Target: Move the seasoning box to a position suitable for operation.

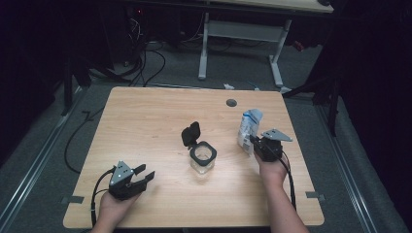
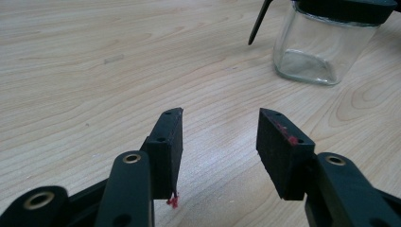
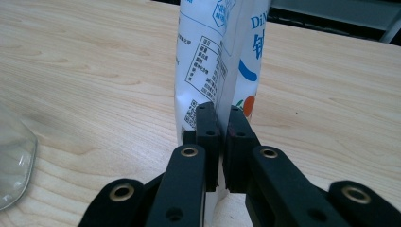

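A white printed pouch (image 1: 249,127) stands upright at the table's right side. My right gripper (image 1: 253,141) is shut on its near edge; in the right gripper view the two pads pinch the pouch's thin seam (image 3: 213,52) at my right gripper (image 3: 219,118). A square glass jar (image 1: 202,158) with a black rim sits mid-table, and its black flip lid (image 1: 191,133) is swung up and open. My left gripper (image 1: 145,174) rests low at the near left, open and holding nothing. In the left gripper view, the jar (image 2: 321,47) stands beyond and to the right of my left gripper (image 2: 220,127).
The wooden table (image 1: 145,111) has a round cable hole (image 1: 231,102) near its far edge. Behind it stands a white desk frame (image 1: 240,34), with cables on the floor at the far left. The jar's glass side (image 3: 12,165) shows at the left of the right gripper view.
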`<state>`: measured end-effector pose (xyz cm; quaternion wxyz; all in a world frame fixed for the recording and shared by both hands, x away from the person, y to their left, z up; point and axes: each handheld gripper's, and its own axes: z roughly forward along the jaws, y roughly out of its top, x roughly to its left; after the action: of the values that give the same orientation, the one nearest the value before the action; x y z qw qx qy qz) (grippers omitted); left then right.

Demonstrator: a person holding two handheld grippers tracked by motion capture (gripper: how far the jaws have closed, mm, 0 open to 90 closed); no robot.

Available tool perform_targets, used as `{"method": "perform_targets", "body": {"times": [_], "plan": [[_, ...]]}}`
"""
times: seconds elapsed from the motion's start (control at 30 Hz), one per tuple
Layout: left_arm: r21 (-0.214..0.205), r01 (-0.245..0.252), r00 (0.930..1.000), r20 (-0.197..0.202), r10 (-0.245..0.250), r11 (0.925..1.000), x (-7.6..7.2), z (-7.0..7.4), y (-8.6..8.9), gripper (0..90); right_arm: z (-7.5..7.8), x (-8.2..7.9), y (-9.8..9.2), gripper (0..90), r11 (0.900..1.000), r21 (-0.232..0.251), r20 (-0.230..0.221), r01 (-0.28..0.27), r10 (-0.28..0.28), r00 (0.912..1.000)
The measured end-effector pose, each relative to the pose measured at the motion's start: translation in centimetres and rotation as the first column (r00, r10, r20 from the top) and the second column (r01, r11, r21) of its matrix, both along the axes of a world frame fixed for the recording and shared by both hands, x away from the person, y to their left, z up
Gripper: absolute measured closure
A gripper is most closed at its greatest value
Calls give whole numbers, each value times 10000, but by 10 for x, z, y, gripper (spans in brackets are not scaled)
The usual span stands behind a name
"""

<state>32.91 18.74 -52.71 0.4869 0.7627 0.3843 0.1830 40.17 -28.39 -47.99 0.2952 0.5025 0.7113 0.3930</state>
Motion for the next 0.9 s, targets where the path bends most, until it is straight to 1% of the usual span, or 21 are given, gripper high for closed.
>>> {"method": "perform_targets", "body": {"times": [0.17, 0.3, 0.4, 0.43, 0.57, 0.63, 0.77, 0.9], "plan": [[-22, 49, 10000, 2, -49, 10000, 0, 0, 0, 518, 3, -1, -3, 872, 9997, 210, -227, -129, 134, 9997], [-28, 69, 10000, 5, -69, 10000, 0, 0, -1, 518, 9, -1, -3, 874, 9994, 74, -354, -345, 348, 9988], [-64, 67, 10000, 32, -66, 10000, -1, 0, -1, 517, 15, -2, -3, 876, 9986, -44, -498, -519, 516, 9974], [-83, 69, 10000, 38, -68, 9999, -1, 0, -1, 517, 17, -2, -3, 876, 9985, -13, -606, -542, 540, 9967], [-107, 97, 9999, 36, -96, 9999, 0, 0, -1, 517, 24, -3, -2, 878, 9963, -255, -1024, -817, 787, 9916], [-109, 112, 9999, 43, -111, 9999, 0, 0, -1, 517, 28, -4, -1, 879, 9947, -418, -1131, -940, 888, 9896], [-139, 116, 9999, 31, -116, 9998, 0, 0, -1, 513, 32, -6, -3, 880, 9929, -358, -1434, -1138, 1076, 9838], [-149, 120, 9999, 40, -119, 9998, -1, 1, -1, 510, 37, -8, -3, 881, 9900, -400, -1766, -1354, 1264, 9761]]}}
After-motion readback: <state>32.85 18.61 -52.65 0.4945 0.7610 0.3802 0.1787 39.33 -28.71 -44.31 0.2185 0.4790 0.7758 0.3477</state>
